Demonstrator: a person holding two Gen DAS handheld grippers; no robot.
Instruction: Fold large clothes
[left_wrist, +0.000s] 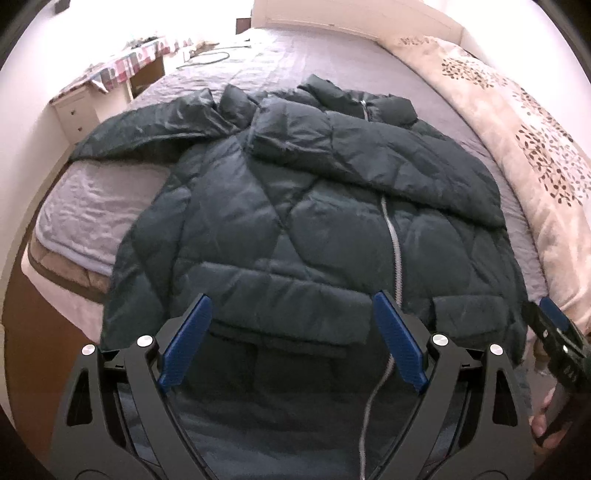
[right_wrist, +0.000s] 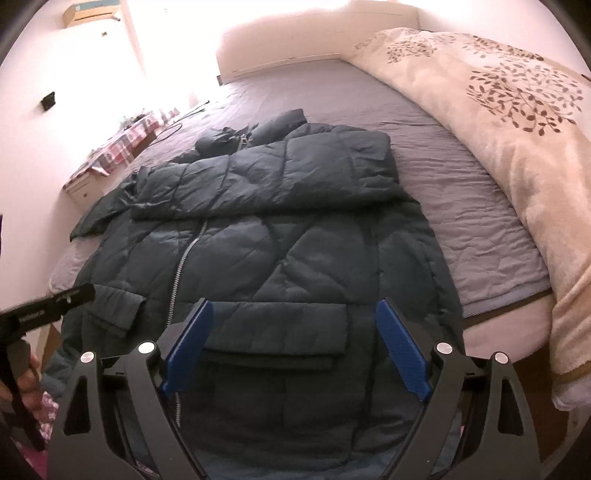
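Lavender-grey sheeting covers the bed (left_wrist: 332, 62), wrinkled and quilted, and on it a dark teal puffer coat (left_wrist: 295, 221) lies front up, spread across the near half with its hem hanging over the foot edge toward the cameras. Its padding is stitched in large diamonds. A silver zipper (left_wrist: 393, 243) runs up the closed front. One sleeve is folded across the chest below the collar; the other stretches out toward the bed's left edge. Two flap pockets sit low on the front, one on each side of the zipper.

Over the hem, the left gripper (left_wrist: 293, 339) hovers with its blue-padded jaws spread wide and nothing clamped in them; the coat's lower front shows between them. The right gripper (right_wrist: 295, 347) hangs the same way, jaws released above the other flap pocket (right_wrist: 277, 332).

Along the bed's right side lies a cream duvet (right_wrist: 498, 129) printed with brown leafy branches. By the left wall stands a white nightstand (left_wrist: 74, 110) under a checked cloth (left_wrist: 122, 66).
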